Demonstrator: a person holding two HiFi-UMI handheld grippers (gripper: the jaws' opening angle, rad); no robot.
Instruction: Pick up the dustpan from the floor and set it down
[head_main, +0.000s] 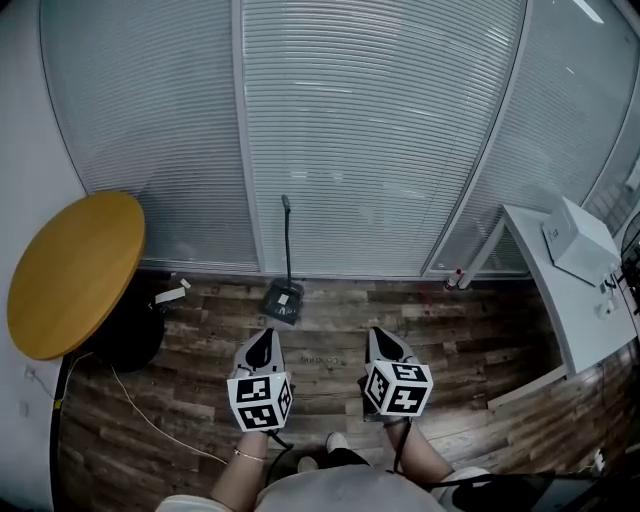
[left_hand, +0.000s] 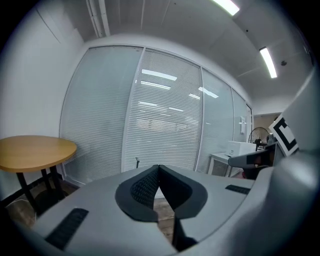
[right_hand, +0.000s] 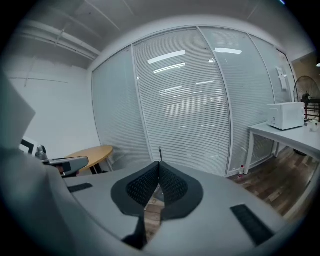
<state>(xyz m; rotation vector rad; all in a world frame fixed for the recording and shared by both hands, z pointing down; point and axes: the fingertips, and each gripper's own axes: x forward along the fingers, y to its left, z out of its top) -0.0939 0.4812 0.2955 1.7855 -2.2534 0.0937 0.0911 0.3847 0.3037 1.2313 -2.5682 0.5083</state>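
A dark dustpan (head_main: 284, 299) stands on the wood floor against the glass wall, its long thin handle (head_main: 287, 235) rising upright. Only the handle top shows in the left gripper view (left_hand: 137, 161) and in the right gripper view (right_hand: 160, 151). My left gripper (head_main: 264, 345) is shut with nothing in it, hanging just short of the pan and slightly to its left. My right gripper (head_main: 385, 343) is shut and empty too, off to the pan's right. In both gripper views the jaws meet at their tips, left gripper (left_hand: 159, 167), right gripper (right_hand: 159, 164).
A round wooden table (head_main: 75, 270) stands at the left with a dark base and a white cable on the floor beneath. A white table (head_main: 565, 300) carrying a white box (head_main: 577, 238) is at the right. Blinds behind glass (head_main: 380, 130) close off the far side.
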